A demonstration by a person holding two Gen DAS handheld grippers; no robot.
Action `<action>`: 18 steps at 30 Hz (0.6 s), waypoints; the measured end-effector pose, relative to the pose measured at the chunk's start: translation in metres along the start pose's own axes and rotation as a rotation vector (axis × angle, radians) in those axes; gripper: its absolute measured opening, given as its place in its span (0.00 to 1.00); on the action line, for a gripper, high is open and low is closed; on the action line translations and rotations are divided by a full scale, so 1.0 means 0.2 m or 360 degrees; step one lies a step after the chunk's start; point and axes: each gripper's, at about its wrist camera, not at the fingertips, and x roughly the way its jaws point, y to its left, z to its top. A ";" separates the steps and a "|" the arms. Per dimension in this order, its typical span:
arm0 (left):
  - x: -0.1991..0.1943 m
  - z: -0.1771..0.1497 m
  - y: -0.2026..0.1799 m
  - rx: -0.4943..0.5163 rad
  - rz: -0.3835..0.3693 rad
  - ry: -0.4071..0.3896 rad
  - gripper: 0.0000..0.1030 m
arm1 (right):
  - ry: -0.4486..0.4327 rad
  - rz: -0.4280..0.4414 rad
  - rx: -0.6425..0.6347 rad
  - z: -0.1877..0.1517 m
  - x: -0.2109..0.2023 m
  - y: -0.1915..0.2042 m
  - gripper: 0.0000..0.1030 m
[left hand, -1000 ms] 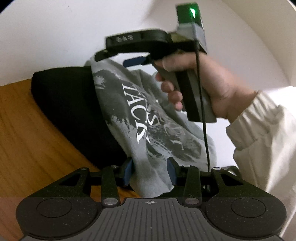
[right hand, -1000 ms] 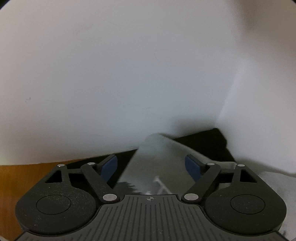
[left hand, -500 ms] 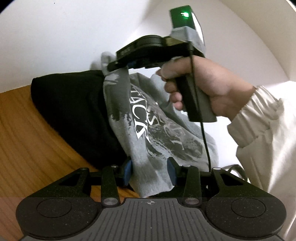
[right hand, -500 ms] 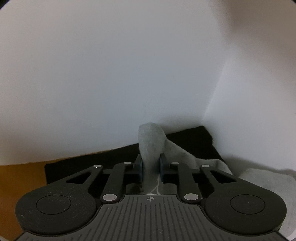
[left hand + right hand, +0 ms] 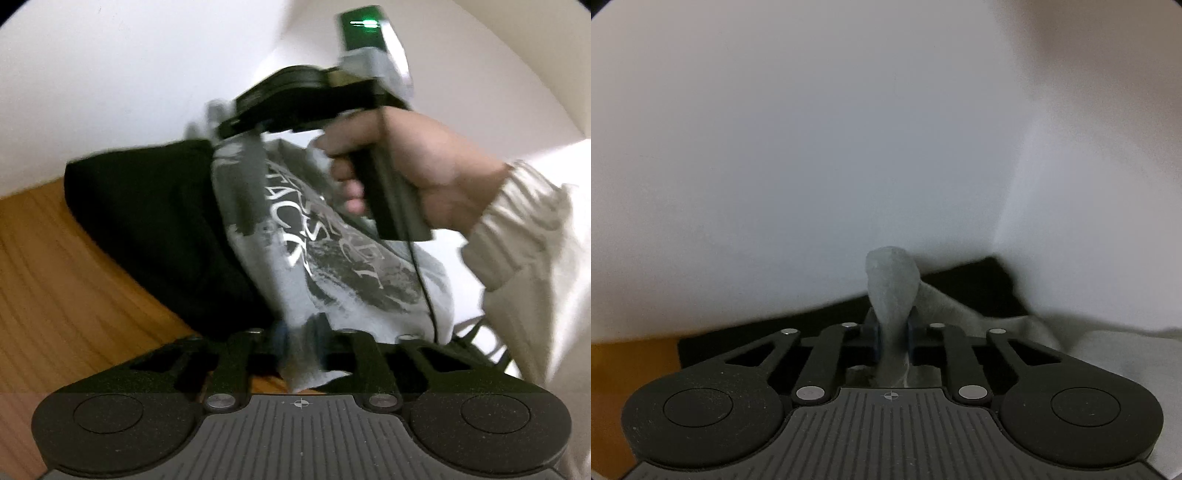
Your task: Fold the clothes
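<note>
A wooden desk [image 5: 55, 266] with an orange-brown grain fills the lower left of the left wrist view, and plain white walls [image 5: 110, 74] rise right behind it, meeting in a corner above the clothes. A black garment [image 5: 147, 221] lies on the desk against the wall. Draped over the right part of the black garment is the grey T-shirt [image 5: 332, 266], with a dark mottled print and pale lettering across its front; the picture is blurred and the words cannot be read in full. Right of the black garment, in the right wrist view, a pale cloth [image 5: 1126, 354] lies at the foot of the wall.

The left hand-held gripper [image 5: 301, 334] sits at the T-shirt's near lower edge, just in front of the black garment; its jaws are closing and the grey fabric is pinched between them. The right hand-held gripper [image 5: 892, 338] is at the T-shirt's far upper edge, above the black garment's back rim. Its jaws are closing too, and its blue pads [image 5: 874, 339] already press a bunched fold of grey cloth that stands up in a rounded loop above them. A hand [image 5: 424, 173] in a cream sleeve [image 5: 524, 236] holds that gripper's handle, a black cable [image 5: 421, 280] hanging from it over the shirt
</note>
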 end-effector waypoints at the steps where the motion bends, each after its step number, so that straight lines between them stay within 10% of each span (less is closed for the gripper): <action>1: -0.01 0.01 -0.01 0.0012 -0.0007 -0.0010 0.13 | -0.0050 -0.0008 0.0021 0.00 -0.06 -0.03 0.13; 8: -0.02 0.08 -0.05 0.0033 0.0045 -0.0013 0.18 | -0.0298 -0.0068 0.0162 -0.03 -0.45 -0.19 0.12; 11: 0.00 0.08 -0.12 0.0189 0.0179 -0.0075 0.45 | -0.0342 -0.0085 0.0198 -0.06 -0.53 -0.22 0.12; 18: 0.06 0.07 -0.15 0.0263 0.0142 -0.0040 0.12 | -0.0475 -0.0095 0.0335 -0.08 -0.67 -0.22 0.12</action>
